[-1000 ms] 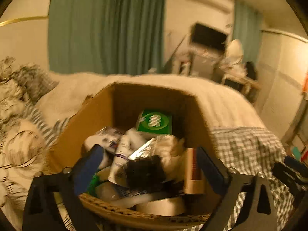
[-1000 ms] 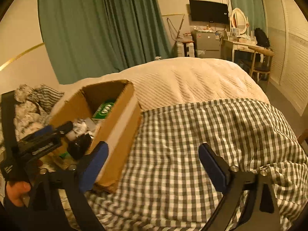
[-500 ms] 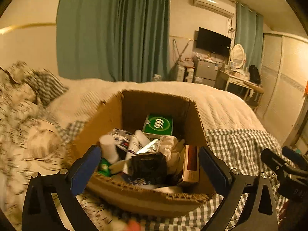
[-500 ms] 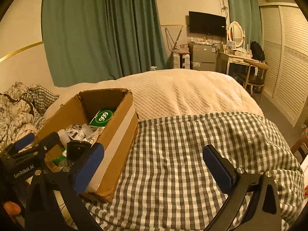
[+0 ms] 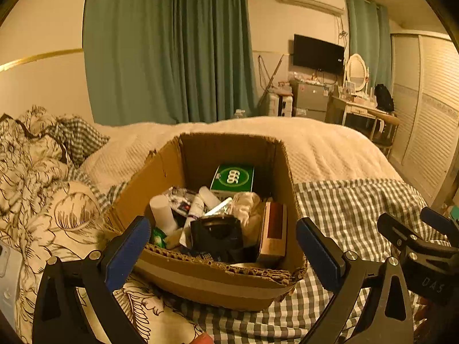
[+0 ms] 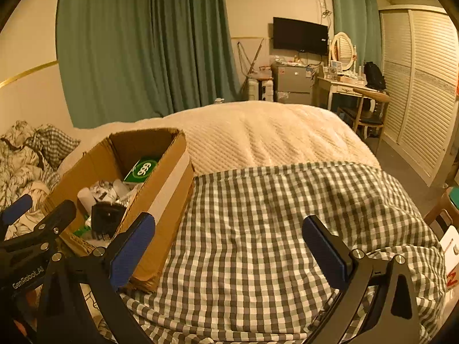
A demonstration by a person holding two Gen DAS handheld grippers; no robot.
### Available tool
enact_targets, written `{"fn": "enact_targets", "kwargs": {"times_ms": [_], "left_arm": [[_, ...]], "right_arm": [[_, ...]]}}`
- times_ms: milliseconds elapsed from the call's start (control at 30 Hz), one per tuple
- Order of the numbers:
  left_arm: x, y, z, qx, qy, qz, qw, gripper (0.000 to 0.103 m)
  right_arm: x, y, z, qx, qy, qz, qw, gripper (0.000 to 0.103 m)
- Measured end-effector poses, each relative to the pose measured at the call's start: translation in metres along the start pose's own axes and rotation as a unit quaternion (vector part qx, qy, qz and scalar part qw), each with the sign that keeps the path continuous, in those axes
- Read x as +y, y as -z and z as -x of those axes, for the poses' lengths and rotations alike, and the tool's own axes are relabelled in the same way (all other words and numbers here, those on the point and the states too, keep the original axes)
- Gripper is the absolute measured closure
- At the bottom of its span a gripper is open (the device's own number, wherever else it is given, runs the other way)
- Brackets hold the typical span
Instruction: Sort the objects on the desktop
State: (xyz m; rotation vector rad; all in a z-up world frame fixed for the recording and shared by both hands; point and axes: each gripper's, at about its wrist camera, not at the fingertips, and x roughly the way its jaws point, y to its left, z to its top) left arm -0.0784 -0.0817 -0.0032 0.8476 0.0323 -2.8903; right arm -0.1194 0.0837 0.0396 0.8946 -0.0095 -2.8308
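Note:
An open cardboard box point(image 5: 215, 283) sits on the bed, filled with small items. Inside are a green "666" carton point(image 5: 233, 177), a white cylinder bottle point(image 5: 161, 212), a white tube point(image 5: 195, 209), a black container point(image 5: 218, 236), a brown carton point(image 5: 273, 229) and crumpled pale cloth point(image 5: 247, 204). My left gripper point(image 5: 222, 253) hangs open in front of the box's near wall, holding nothing. My right gripper point(image 6: 228, 250) is open and empty over the checked blanket point(image 6: 272, 229), with the box point(image 6: 169, 197) to its left. Each gripper shows in the other's view: the right gripper point(image 5: 406, 218) and the left gripper point(image 6: 40, 212).
A cream quilt point(image 6: 258, 134) covers the far half of the bed. Floral and checked pillows point(image 5: 37, 177) lie left of the box. Green curtains, a wall TV, a dressing table with chair point(image 6: 364, 97) and louvred wardrobe doors point(image 6: 424, 86) stand beyond.
The left gripper has drawn back and up from over the box's contents, so the whole box now shows. The right gripper has pulled back a little.

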Motion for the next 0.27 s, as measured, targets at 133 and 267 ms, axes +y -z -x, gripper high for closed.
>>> {"fn": "enact_targets", "kwargs": {"times_ms": [133,267], "left_arm": [[0.0022,0.0041,-0.0043,-0.013,0.006,-0.004,0.9999,0.000],[0.0052,0.0042,-0.0059,-0.005,-0.002,0.004,1.0000,0.000]], "right_arm": [[0.0037,0.0036,-0.0083,0.011,-0.002,0.010,1.000,0.001],[0.0067,0.0066,-0.0122,0.021,-0.007,0.012,1.000,0.001]]}}
